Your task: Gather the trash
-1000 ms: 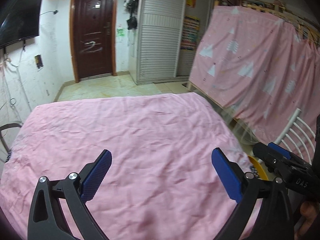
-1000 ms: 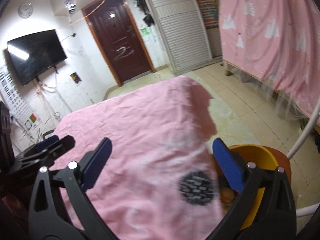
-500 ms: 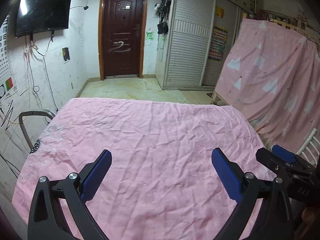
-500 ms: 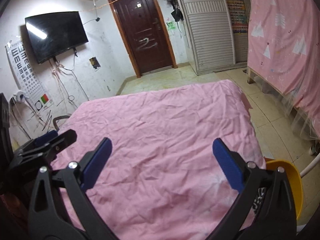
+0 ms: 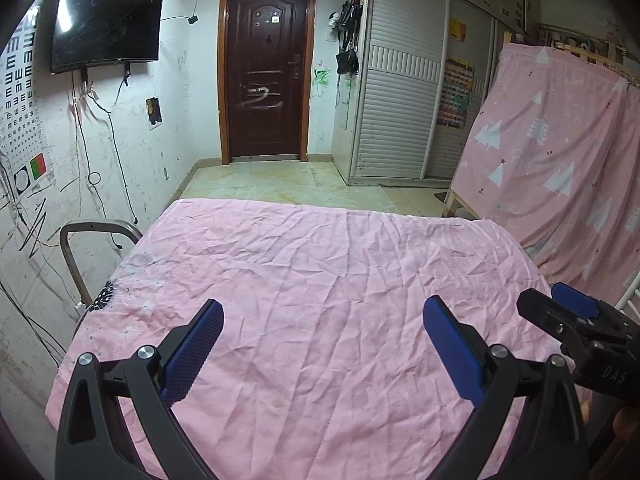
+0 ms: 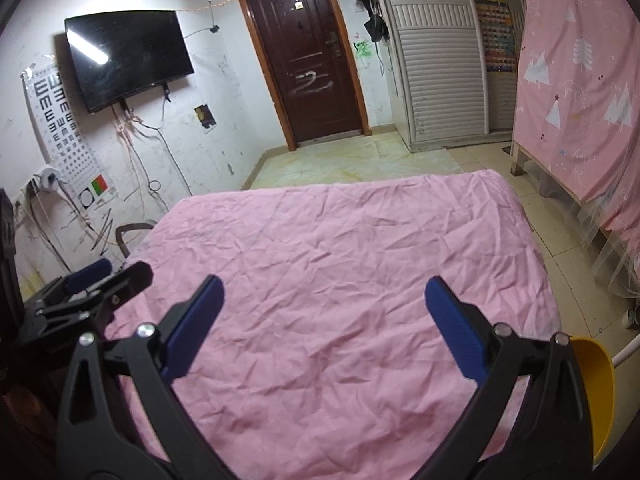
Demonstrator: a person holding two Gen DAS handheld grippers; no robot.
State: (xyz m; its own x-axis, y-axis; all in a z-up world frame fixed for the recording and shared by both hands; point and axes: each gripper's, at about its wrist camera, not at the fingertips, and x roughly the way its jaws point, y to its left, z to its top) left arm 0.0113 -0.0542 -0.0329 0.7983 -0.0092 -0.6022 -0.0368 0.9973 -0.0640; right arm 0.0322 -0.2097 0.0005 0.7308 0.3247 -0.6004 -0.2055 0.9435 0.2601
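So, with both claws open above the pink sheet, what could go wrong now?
1. No trash shows on the wrinkled pink bed sheet; a claw closing low may pinch the fabric instead.
2. The right claw is near the yellow plastic bin and might knock it.
3. The left claw hangs close beside the right one; they could collide.
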